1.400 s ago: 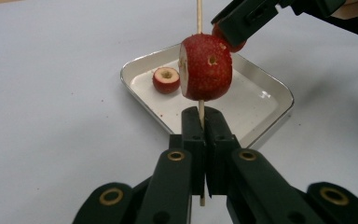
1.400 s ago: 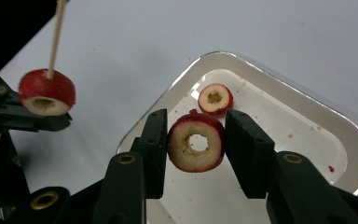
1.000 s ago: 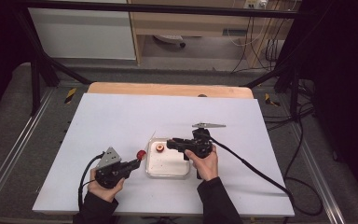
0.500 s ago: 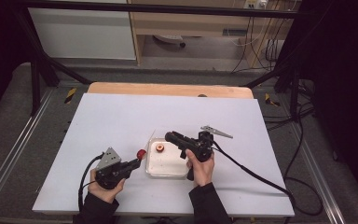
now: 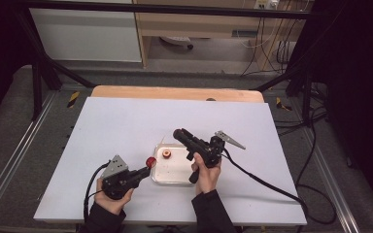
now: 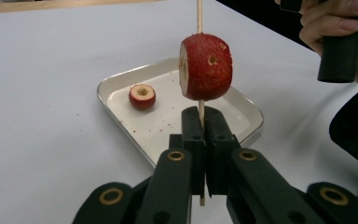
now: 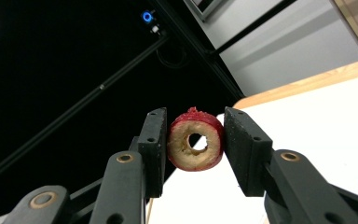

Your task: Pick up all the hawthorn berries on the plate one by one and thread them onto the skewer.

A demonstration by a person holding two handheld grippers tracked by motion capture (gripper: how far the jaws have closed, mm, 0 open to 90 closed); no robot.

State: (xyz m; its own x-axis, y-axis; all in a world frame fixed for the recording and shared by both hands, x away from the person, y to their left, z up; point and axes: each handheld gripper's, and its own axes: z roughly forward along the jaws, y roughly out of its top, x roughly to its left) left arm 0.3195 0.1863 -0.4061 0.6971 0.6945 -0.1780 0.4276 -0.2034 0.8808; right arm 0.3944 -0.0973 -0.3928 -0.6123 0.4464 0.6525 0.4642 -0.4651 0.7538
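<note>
A shallow white tray [image 5: 177, 174] sits on the white worktop [image 5: 126, 121] between the two hands, with one cored red fruit piece [image 6: 142, 96] lying in it just beyond the left fingers. The left gripper [image 6: 204, 140] has its fingers closed tight on a thin wooden skewer [image 6: 198, 14], which rises upright with a red fruit chunk [image 6: 206, 66] threaded just above the fingertips. The right gripper [image 7: 195, 147], lifted and tilted upward over the tray, clamps a cored fruit ring [image 7: 196, 146] between both part-open fingers.
</note>
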